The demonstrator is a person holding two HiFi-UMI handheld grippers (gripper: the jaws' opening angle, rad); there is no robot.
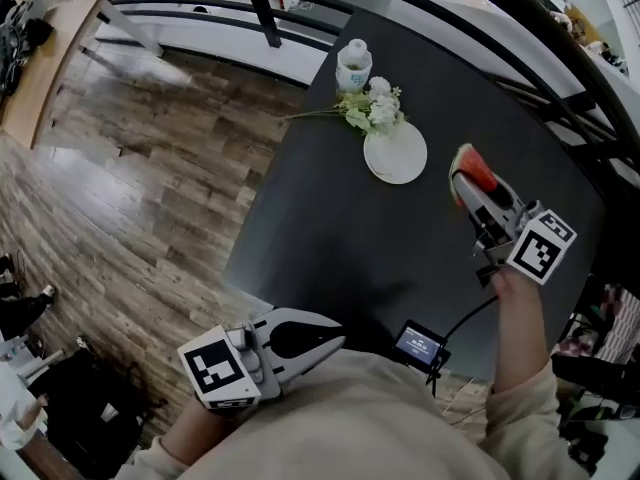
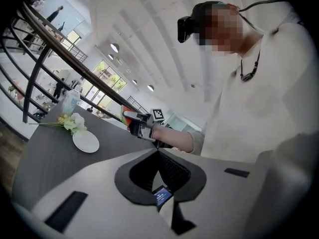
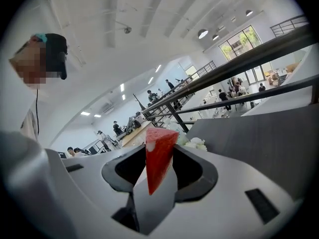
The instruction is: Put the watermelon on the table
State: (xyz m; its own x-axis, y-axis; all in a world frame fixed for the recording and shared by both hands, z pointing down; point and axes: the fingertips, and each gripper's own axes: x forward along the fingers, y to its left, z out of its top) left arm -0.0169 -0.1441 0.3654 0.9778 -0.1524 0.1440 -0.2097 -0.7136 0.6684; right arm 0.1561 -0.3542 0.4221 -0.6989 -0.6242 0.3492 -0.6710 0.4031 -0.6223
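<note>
R gripper [image 1: 468, 186] fingers clamp watermelon [image 1: 478, 168]; L gripper [image 1: 338, 339] fingers together, empty. Ease it onto bare surface [image 1: 330, 228], right of plate [image 1: 396, 154].

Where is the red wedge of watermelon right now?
The red watermelon wedge is at the head view's right, clamped in the right gripper over the dark table, just right of the round white plate.

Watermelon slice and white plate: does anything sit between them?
Nothing: the head view shows only bare table between the plate and the watermelon slice in the right gripper.
</note>
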